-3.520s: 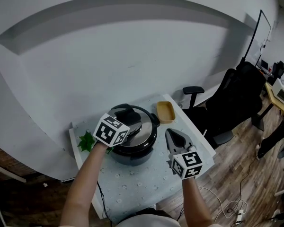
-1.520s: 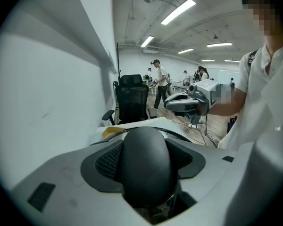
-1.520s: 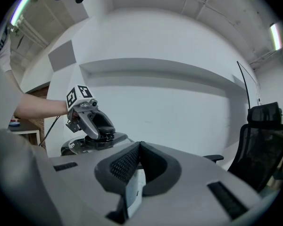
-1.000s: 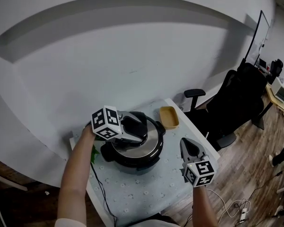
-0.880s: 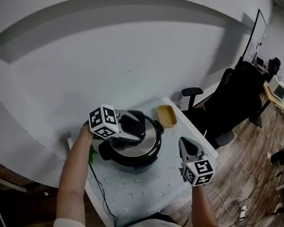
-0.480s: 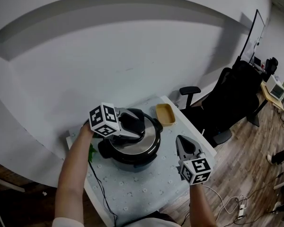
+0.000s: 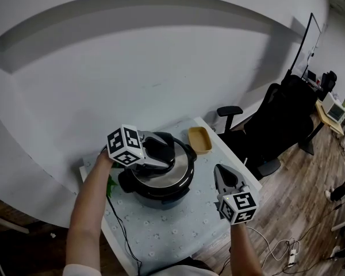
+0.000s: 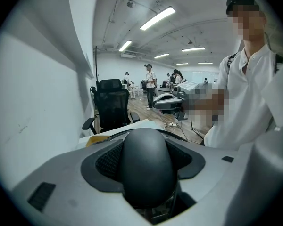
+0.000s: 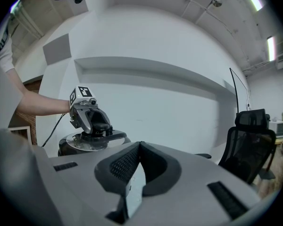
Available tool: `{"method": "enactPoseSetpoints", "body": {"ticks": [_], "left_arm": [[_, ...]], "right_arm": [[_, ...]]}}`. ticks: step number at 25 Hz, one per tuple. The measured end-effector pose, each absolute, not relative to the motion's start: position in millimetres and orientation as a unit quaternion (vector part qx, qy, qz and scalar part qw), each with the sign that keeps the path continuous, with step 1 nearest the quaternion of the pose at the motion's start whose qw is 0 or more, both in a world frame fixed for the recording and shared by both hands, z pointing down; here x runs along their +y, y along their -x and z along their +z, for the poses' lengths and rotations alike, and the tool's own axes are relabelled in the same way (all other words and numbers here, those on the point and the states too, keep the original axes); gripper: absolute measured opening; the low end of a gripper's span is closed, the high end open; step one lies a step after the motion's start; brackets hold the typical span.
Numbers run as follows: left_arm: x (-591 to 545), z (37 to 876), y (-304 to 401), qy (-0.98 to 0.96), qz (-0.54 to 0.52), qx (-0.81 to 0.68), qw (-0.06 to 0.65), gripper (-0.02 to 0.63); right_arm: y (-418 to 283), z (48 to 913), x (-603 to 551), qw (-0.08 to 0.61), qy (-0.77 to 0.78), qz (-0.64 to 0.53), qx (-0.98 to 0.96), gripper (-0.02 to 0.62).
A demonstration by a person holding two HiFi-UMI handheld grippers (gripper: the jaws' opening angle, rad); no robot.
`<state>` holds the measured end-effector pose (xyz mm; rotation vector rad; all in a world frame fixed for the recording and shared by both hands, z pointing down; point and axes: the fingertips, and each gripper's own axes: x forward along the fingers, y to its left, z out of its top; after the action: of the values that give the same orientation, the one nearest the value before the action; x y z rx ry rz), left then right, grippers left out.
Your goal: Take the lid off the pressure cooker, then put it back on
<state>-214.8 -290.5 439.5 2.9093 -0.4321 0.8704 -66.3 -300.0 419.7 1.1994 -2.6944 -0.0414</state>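
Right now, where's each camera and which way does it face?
Head view: on the head, steeply down at the table; shows left forearm, right forearm, left gripper, right gripper.
Left gripper view: rides the left gripper, faces the black chair past the clamped lid knob; shows the shirt.
Right gripper view: rides the right gripper, faces the wall over shut jaws; shows left forearm.
Shared: head and right gripper views both show the pressure cooker.
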Motion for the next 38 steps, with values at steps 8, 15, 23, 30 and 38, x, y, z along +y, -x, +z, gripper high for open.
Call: {"method": "enactPoseSetpoints", "body": {"ticks": [8, 15, 23, 30, 38], "left_arm": [[-291.1, 409.3, 215.4, -0.95, 0.272, -0.15, 0.028, 0.275], [-286.0, 378.8, 214.1, -0.946, 0.275, -0.17, 0.01, 0.275], [-275.5, 357.7, 198.4, -0.942, 0.275, -0.194, 0.011, 0.275], [-271.3, 354.1, 155.7, -0.939, 0.266, -0.216, 0.014, 0.275], [-271.7, 353.8, 77.9, -0.94, 0.274, -0.201, 0.011, 0.275]], "right_arm": [[71.9, 417.2, -301.6, 0.092, -0.396, -0.014, -0.913, 0.002], [72.5, 410.4, -297.1, 0.083, -0.39, -0.019, -0.917, 0.002], [59.1, 395.1, -284.9, 0.067, -0.394, -0.026, -0.916, 0.002], [20.8, 385.6, -271.2, 0.058, -0.416, -0.032, -0.907, 0.002], [-48.3, 372.6, -260.8, 0.052, -0.455, -0.036, -0.888, 0.002]]}}
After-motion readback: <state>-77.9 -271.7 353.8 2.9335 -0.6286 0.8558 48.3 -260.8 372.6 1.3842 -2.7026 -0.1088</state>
